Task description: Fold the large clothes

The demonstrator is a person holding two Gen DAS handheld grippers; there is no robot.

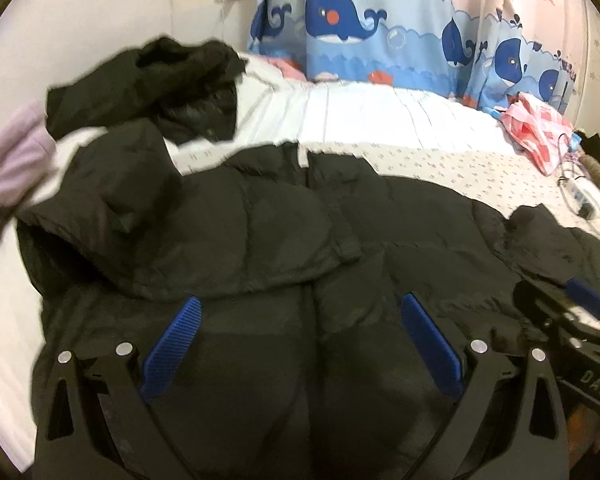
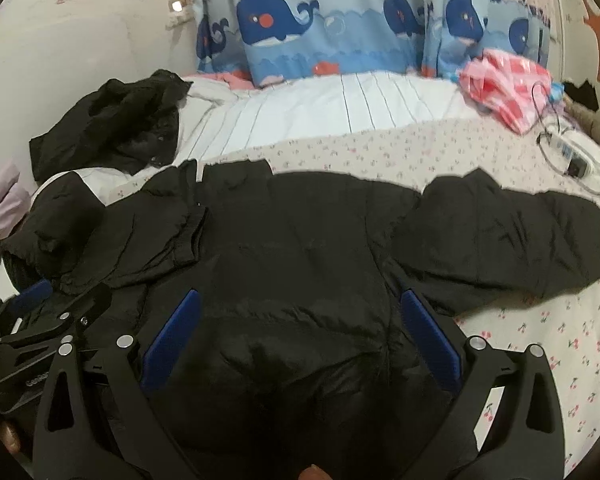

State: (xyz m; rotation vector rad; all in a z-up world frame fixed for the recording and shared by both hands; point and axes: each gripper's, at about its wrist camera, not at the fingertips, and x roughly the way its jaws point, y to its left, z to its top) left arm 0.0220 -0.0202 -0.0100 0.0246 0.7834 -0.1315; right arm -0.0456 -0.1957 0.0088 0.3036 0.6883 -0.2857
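Note:
A large black puffer jacket (image 1: pixel 284 232) lies spread across the bed, and also shows in the right wrist view (image 2: pixel 300 240). Its left sleeve (image 1: pixel 112 184) is folded in over the body. Its right sleeve (image 2: pixel 500 236) lies out to the right on the floral sheet. My left gripper (image 1: pixel 300 336) is open just above the jacket's lower left part, with nothing between its blue pads. My right gripper (image 2: pixel 300 332) is open above the jacket's lower middle, also empty. The right gripper shows at the right edge of the left wrist view (image 1: pixel 572 320).
A second black garment (image 2: pixel 116 128) lies bunched at the bed's back left. A pink checked cloth (image 2: pixel 508 84) and a power strip with cables (image 2: pixel 572 156) lie at the back right. A whale-print curtain (image 2: pixel 308 24) hangs behind the bed. A lilac cloth (image 1: pixel 12 160) lies at the far left.

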